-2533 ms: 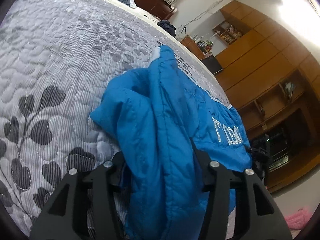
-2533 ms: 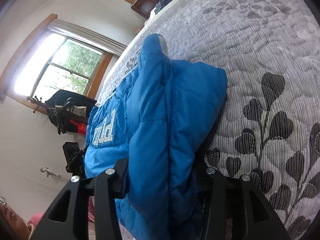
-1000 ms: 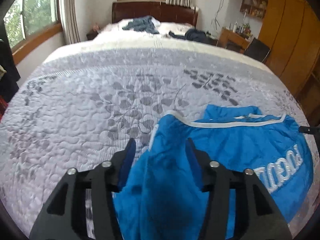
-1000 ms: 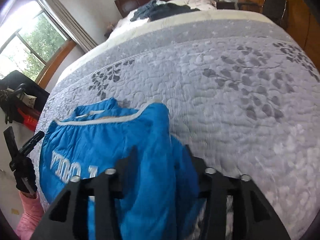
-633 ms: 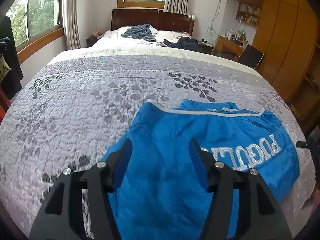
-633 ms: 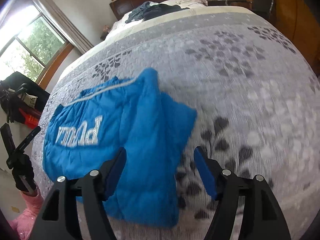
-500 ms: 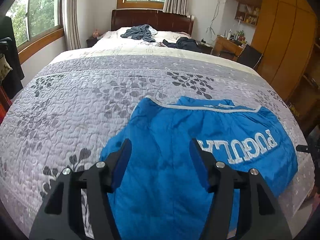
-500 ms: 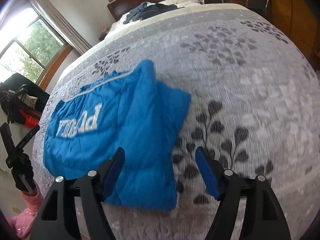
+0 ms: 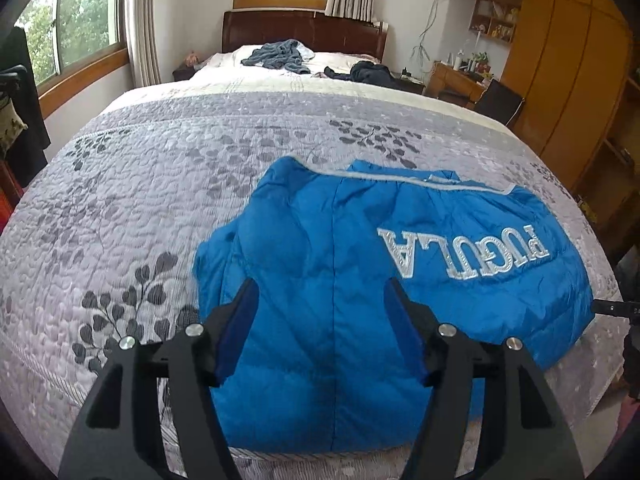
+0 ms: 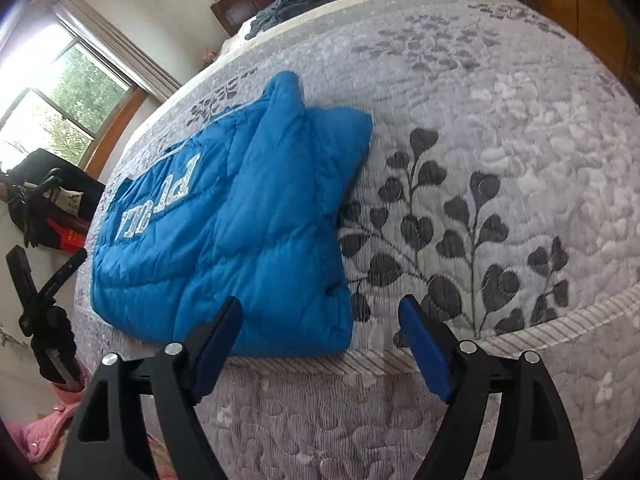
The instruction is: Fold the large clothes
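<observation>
Currently both your grippers hang empty: left gripper (image 9: 322,320) and right gripper (image 10: 320,338) each with jaws wide apart, nothing between them. Blue jacket (image 9: 360,272) lies at centre-bottom of the left view, partly folded on the grey quilt (image 9: 140,168), its near hem close to the bed edge. Risks, as I judge them: puffy padding may spring the fold open; tugging the hem could drag the jacket off the edge; pinching too deep could catch the quilt too.

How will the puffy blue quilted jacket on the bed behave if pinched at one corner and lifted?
The blue quilted jacket would likely drape floppily: it lies in soft folds. Probably light for its bulk, given puffy padding. Its smooth shell may slip from the open right gripper.
</observation>
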### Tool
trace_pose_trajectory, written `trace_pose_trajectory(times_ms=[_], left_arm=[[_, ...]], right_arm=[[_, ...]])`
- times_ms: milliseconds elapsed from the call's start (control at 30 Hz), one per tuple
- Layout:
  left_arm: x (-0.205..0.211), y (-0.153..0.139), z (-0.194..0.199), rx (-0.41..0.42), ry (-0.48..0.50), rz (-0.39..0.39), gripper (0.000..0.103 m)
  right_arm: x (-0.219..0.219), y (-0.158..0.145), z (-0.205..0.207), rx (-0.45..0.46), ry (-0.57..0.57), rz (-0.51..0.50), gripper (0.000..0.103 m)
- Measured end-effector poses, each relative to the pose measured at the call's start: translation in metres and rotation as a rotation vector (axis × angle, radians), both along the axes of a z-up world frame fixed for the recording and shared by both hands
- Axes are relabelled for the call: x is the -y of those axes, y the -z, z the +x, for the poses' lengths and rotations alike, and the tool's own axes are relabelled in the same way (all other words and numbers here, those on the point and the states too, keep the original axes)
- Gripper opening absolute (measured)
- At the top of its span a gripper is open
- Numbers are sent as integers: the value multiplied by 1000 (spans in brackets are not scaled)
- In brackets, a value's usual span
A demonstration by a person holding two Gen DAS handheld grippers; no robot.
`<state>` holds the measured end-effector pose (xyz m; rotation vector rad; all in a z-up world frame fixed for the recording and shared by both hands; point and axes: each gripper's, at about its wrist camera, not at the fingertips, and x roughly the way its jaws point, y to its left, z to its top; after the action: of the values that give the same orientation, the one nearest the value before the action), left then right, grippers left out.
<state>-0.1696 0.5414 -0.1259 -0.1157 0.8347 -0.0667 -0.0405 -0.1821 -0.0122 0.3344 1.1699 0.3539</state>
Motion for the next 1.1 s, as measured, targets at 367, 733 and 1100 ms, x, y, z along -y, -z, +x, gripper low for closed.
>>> trace_pose_trajectory(times_ms=[367,733,1100], left_arm=[[-7,19,6,-44,-28,7,66],[-9,25,7,-45,-20,10,68],[-9,27,11,-48,-11,7,69]], right_arm=[[0,29,16,-55,-28,194,85],[-19,32,32,-47,-64,230,61],[-35,-15,17,74,-92,185,37]])
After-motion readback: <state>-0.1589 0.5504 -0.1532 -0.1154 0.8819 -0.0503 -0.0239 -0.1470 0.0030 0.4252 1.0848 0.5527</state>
